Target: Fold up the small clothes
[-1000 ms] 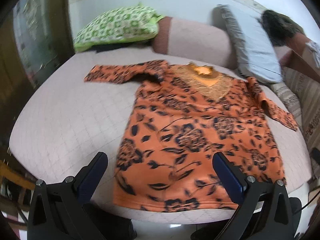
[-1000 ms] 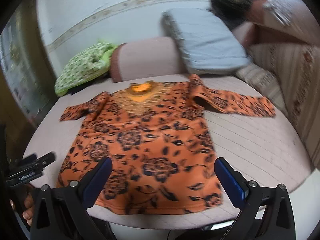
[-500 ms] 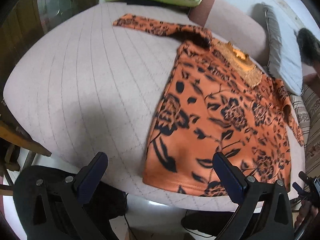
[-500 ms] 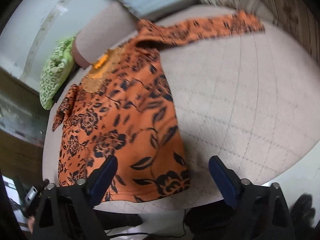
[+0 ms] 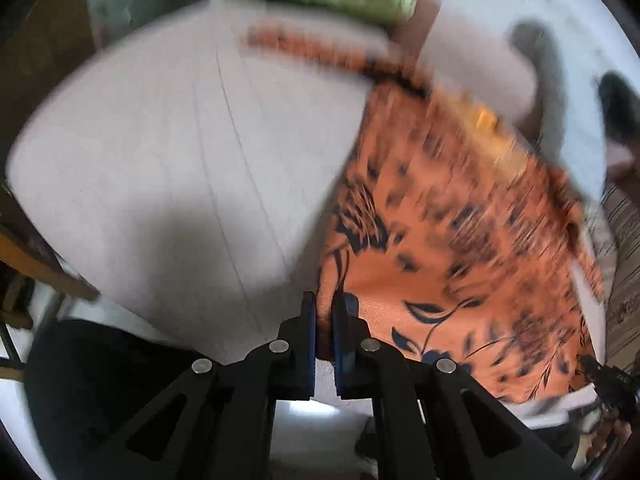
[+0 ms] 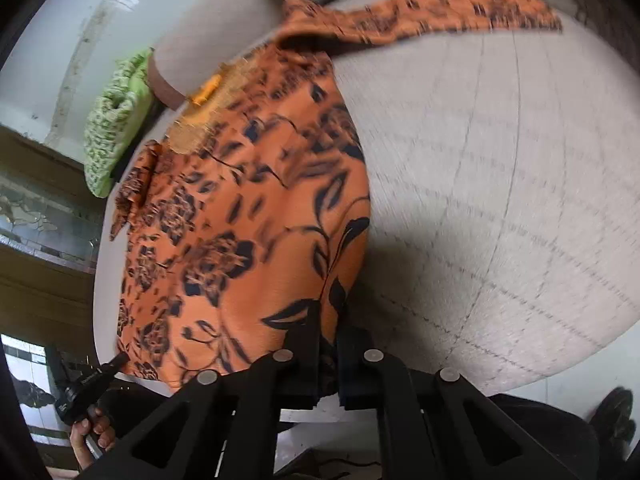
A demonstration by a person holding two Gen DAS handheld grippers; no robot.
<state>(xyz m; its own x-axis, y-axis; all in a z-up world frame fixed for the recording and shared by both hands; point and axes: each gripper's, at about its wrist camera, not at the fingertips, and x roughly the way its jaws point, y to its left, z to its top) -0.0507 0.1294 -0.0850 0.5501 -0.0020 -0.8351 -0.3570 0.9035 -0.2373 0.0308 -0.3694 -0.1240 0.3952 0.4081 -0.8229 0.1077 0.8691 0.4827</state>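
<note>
Both your grippers have pinched down on the hem of the orange floral top [image 6: 256, 208], which lies spread on the pale quilted bed [image 6: 500, 200]. The left gripper [image 5: 324, 308] has its jaws drawn narrow around the hem's left corner; the right gripper [image 6: 328, 320] has its jaws drawn narrow on the hem's right corner, at the bed's near edge.

The risk, as it looks from here, is a shallow bite. The cloth seems thin and limp, and only a sliver of hem sits between each pair of pads, so a quick lift may pull one corner free and skew the fold. You may also have caught only the top layer, which would let the back panel sag. The left view is heavily blurred, so that grip cannot be confirmed in detail.

Beyond the hem, the top's dark flower-and-leaf print runs up to a fringed golden yoke at the neckline [image 6: 200, 120]. One sleeve [image 6: 432, 16] stretches flat beyond the shoulder. Farthest off, a green patterned pillow [image 6: 112, 120] rests by the bed's far end.
</note>
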